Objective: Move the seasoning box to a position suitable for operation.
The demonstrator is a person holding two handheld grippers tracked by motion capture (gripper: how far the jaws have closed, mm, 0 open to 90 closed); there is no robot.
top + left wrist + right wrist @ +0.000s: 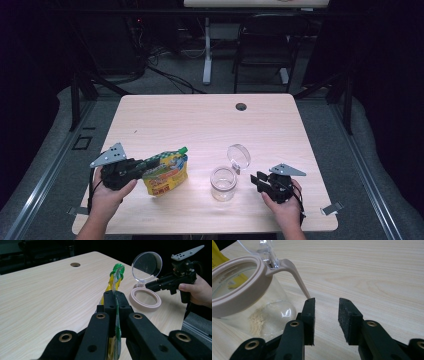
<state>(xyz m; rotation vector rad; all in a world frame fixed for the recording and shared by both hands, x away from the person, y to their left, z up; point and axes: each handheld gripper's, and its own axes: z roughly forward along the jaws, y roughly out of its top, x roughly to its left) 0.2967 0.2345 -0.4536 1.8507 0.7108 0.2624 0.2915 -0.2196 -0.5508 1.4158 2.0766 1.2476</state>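
the surface (200, 120) is evenly lit from above while the room around it falls to near black. soft, short shadows lie under things, and glare glints on the clear lid (147, 263). the nearest black jaws in both gripper views are blurred.

Table (200, 120): pouch (165, 174) front-left, pinched at its edge in left gripper (139, 166), lifted and tilted, cap end toward table centre. Jar (223, 183) upright to the right of the pouch, near front edge, lid (239, 155) hinged up behind it. Right gripper (260, 182) just right of jar, jaws apart, beside the jar's handle (297, 277). Cable hole (241, 106) at far edge.
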